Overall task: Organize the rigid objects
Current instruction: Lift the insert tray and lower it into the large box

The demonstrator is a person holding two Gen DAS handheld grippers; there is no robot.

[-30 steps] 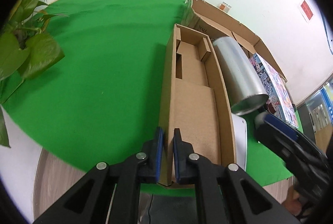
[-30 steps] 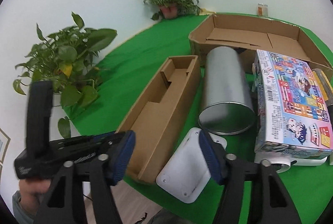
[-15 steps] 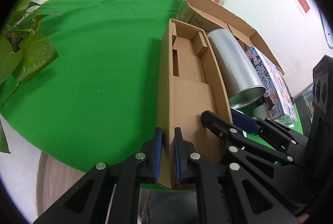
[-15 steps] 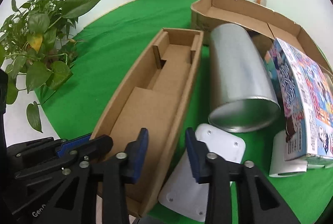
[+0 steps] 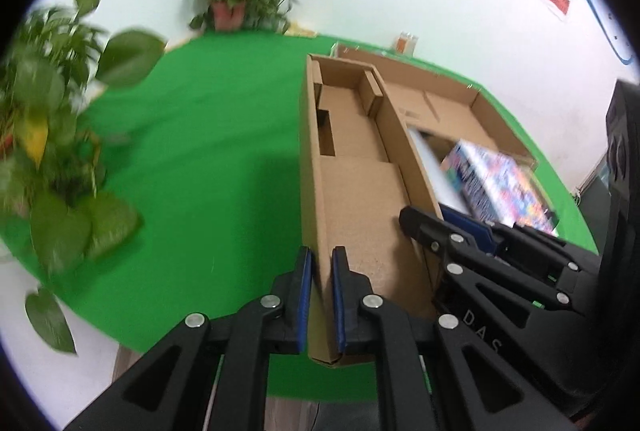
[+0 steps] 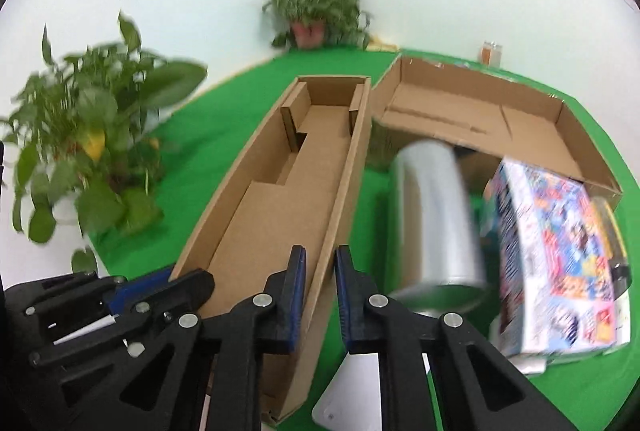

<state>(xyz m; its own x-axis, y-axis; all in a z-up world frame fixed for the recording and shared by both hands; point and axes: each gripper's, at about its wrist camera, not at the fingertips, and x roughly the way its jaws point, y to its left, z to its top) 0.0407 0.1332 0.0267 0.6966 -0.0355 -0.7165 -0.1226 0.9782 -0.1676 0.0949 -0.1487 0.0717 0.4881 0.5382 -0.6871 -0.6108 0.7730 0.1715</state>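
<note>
The left gripper is clamped on the left wall of the long, open brown cardboard box. The right gripper is clamped on its right wall, the shiny metal cylinder just right of it.

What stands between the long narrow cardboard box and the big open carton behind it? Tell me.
Nothing visible stands between them. The long narrow box, clamped by the left gripper and right gripper, has its far end beside the open carton; the metal cylinder lies off to its right.
</note>
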